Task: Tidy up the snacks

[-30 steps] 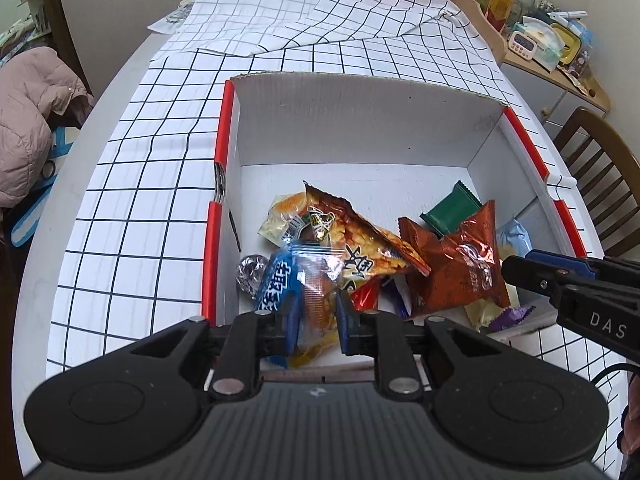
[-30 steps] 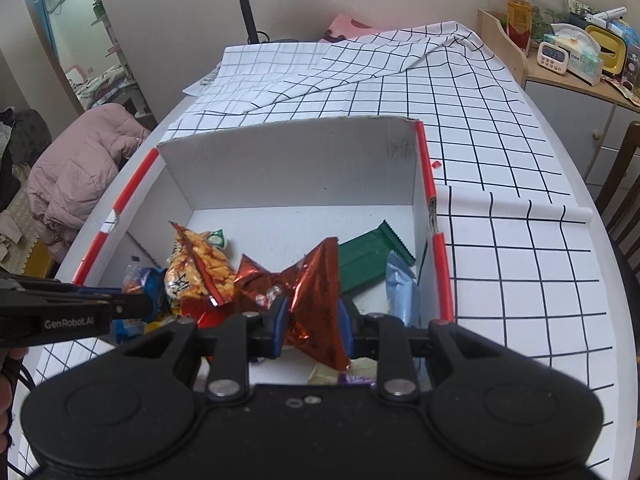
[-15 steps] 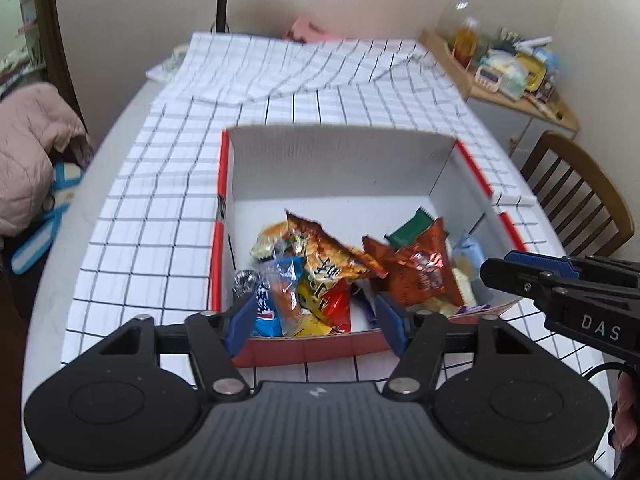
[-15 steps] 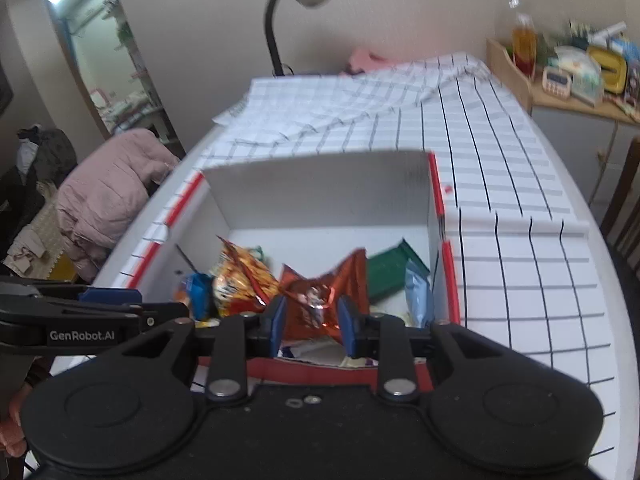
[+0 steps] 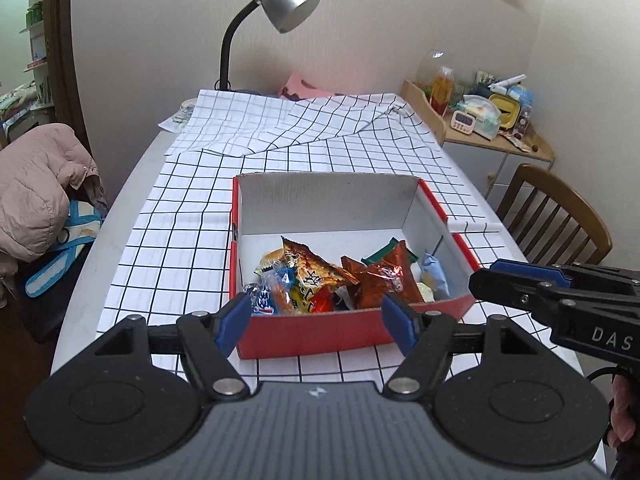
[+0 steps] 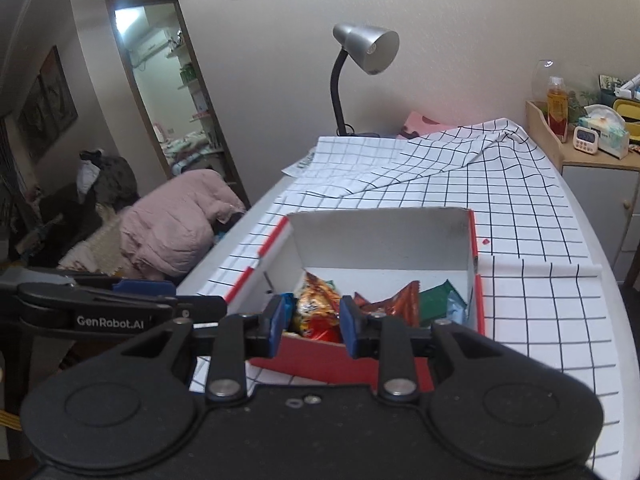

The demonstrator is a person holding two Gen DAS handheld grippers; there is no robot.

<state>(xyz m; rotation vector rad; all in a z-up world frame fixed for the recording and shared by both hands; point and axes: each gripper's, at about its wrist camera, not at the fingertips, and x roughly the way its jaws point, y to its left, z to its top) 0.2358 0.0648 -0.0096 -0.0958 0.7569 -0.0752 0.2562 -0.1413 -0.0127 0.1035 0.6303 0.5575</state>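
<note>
One box (image 5: 352, 336) sits on the cloth (image 5: 180, 248), with one lamp (image 5: 280, 12) beyond the box. Inside the box the snacks (image 5: 320, 280) number roughly eight (they overlap, so no exact count). One chair (image 5: 556, 216) stands right of the box.

**Box mid-table, snacks heaped at its near end**

In front of you the box (image 5: 326, 196) sits on the checked cloth (image 5: 180, 248) covering the table (image 5: 120, 216). The snack packets (image 5: 340, 280) lie inside it, crowded against the near wall, with the far half of the floor bare. Behind the box, at the table's far edge, stands the lamp (image 5: 276, 20). To your right are a chair (image 5: 556, 216) and, further back, a cabinet (image 5: 496, 152). To your left, off the table, lies a jacket (image 5: 36, 184).
</note>
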